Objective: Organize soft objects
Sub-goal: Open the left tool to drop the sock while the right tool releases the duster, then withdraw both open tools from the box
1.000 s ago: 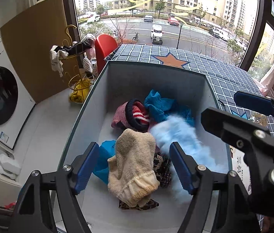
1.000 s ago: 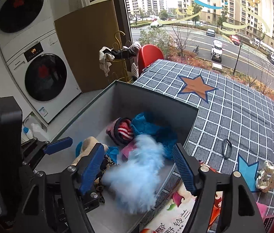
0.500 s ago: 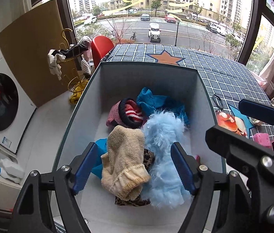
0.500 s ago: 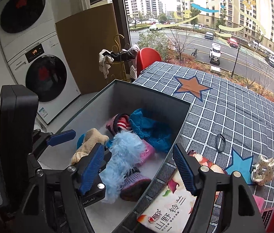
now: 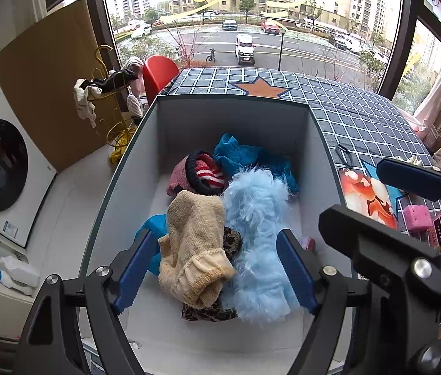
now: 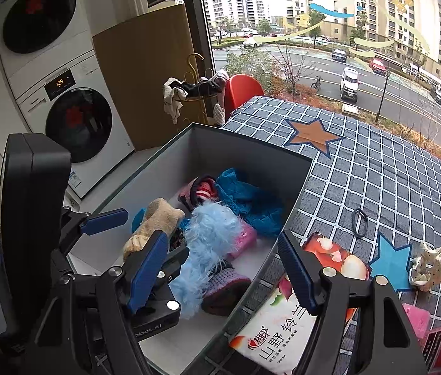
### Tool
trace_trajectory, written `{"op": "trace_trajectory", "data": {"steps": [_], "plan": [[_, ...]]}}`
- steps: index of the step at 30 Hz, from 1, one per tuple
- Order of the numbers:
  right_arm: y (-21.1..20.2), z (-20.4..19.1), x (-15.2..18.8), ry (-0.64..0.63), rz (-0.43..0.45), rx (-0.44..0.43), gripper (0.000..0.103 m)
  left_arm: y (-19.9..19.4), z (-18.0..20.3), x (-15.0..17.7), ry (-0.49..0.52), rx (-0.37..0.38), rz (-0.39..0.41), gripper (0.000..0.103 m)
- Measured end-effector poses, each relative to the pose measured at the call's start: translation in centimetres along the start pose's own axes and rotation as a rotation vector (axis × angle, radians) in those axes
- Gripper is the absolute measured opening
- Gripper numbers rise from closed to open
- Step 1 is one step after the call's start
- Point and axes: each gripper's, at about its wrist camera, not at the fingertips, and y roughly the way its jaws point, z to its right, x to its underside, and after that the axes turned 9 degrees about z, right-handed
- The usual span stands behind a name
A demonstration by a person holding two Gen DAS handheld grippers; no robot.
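Observation:
A grey storage box [image 5: 323, 143] [image 6: 251, 147] holds several soft things: a fluffy light-blue piece [image 5: 258, 237] [image 6: 208, 237], a beige knit sock [image 5: 195, 243] [image 6: 155, 222], a teal cloth [image 5: 245, 156], a red-striped sock [image 5: 205, 172] and a pink item [image 6: 244, 239]. My left gripper [image 5: 217, 276] is open and empty above the box's near end. My right gripper [image 6: 223, 273] is open and empty over the box's right rim. A white dotted scrunchie [image 6: 428, 268], a pink sponge [image 5: 417, 218] [image 6: 417, 317] and a black hair tie [image 6: 359, 218] lie on the checked tablecloth.
A snack bag [image 6: 286, 318] lies right of the box on the checked tablecloth [image 6: 376, 172]. Stacked washing machines [image 6: 64, 93] stand at the left. A gold rack with cloths [image 5: 108, 93] and a red chair [image 5: 158, 72] stand beyond the box by the window.
The fluffy light-blue piece fell from between my right gripper's fingers into the box and now lies still beside the beige sock. Both grippers drew back a little.

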Motion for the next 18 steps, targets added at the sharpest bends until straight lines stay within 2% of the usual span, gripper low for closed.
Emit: {"op": "trace_trajectory", "data": {"steps": [9,13,14,18], "plan": [[-0.7,-0.1,0.6,0.005,0.002,-0.005,0.074,-0.9,0.7,0.3,0.009,0.011,0.016,0.087],[-1.5,0.1,0.9,0.011,0.011,-0.004,0.074,-1.4,0.6,0.4,-0.005,0.016,0.031,0.095],[-1.7,0.3,1.0,0.014,0.014,-0.004,0.074,-1.6,0.6,0.4,-0.011,0.025,0.033,0.103],[-2.8,1.2,1.7,0.041,0.025,0.001,0.074,-2.2,1.4,0.8,0.011,0.024,0.043,0.103]]}}
